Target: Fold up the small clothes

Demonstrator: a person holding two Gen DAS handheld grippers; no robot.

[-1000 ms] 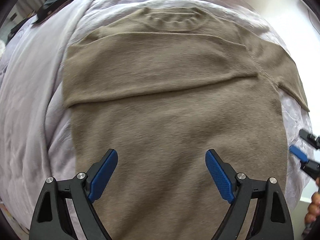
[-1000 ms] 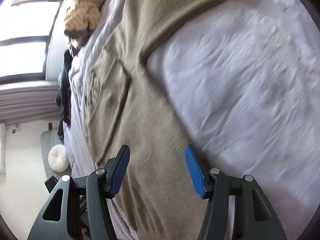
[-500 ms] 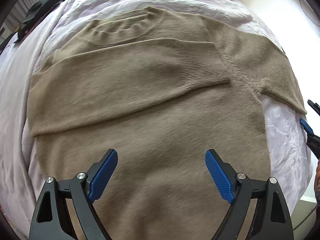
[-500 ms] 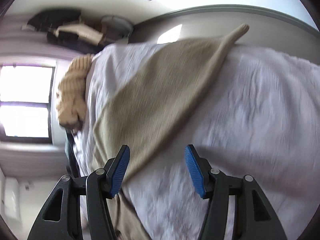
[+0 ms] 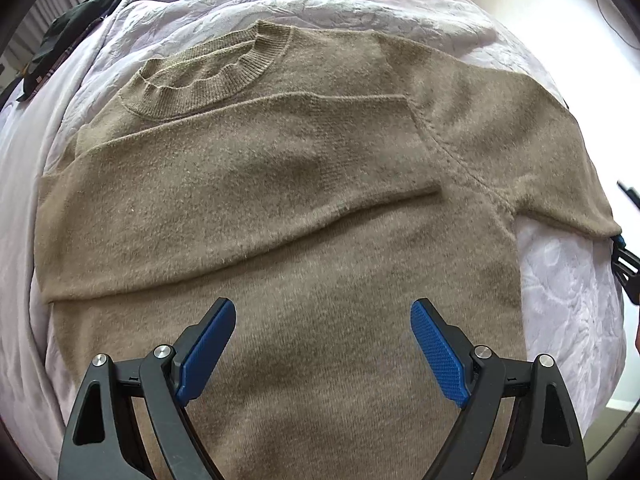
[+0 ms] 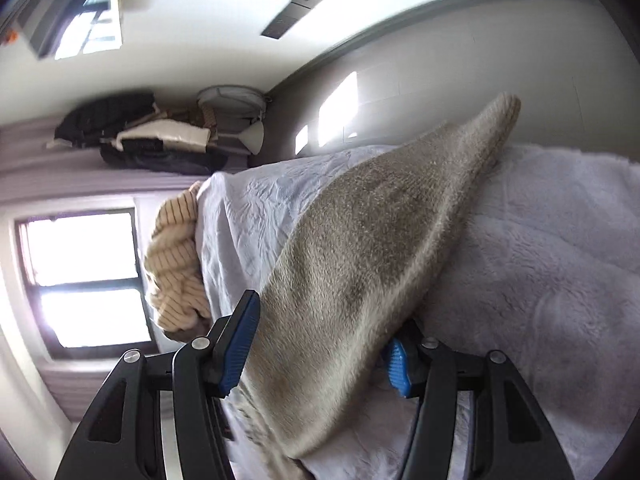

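Left wrist view: The left gripper (image 5: 323, 354) hovers with its jaws spread wide and nothing between them, above the lower body of the beige sweater (image 5: 280, 208). The sweater lies flat on the lilac bedspread (image 5: 560, 280), collar (image 5: 208, 76) toward 11 o'clock. One sleeve is already folded across the chest. The other sleeve (image 5: 532, 160) runs out toward 3 o'clock, where the right gripper (image 5: 624, 256) meets its end at the frame edge.

Right wrist view: The right gripper (image 6: 320, 344) has the sleeve (image 6: 380, 248) lying between its fingers; the jaws stand partly apart, and whether they pinch the cloth cannot be told. The sleeve's long axis runs from the gripper toward 1 o'clock, cuff (image 6: 504, 108) farthest away.

Judgement: the right gripper is nearer the loose sleeve and should carry it across the body.
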